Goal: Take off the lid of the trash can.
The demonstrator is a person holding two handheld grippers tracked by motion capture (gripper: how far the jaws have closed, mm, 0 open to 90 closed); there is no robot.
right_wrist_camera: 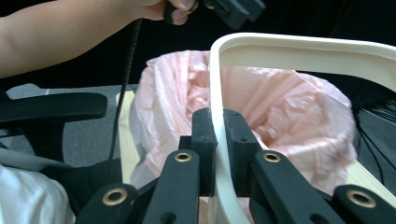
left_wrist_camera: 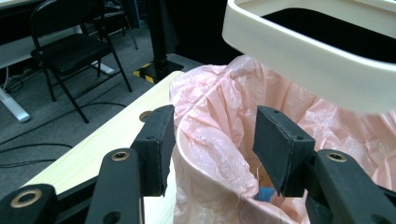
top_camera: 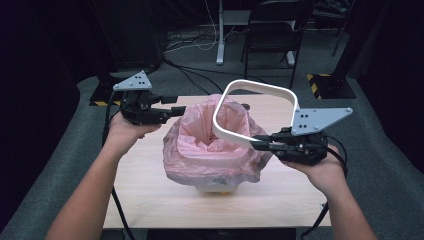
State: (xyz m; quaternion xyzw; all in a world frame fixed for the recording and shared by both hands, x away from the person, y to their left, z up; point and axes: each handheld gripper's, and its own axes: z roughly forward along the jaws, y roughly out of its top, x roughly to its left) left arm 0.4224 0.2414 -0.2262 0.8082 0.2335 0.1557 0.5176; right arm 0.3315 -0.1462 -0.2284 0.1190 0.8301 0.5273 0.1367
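Pale wooden table (top_camera: 280, 197) on grey carpet (top_camera: 380, 145).

Lab or studio: black curtains (top_camera: 45, 55), floor cables (top_camera: 195, 45), hazard-taped stand base (top_camera: 327, 85), folding chair (top_camera: 275, 30)

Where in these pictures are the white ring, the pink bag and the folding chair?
white ring (top_camera: 260, 86), high view, far side of the ring.
pink bag (left_wrist_camera: 219, 116), left gripper view, crumpled near wall.
folding chair (left_wrist_camera: 65, 49), left gripper view, seat.

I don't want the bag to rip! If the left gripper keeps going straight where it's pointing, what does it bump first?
Probably the pink bag lining the bin: the left gripper has its open fingers astride the bag's draped edge. The white ring hangs higher.
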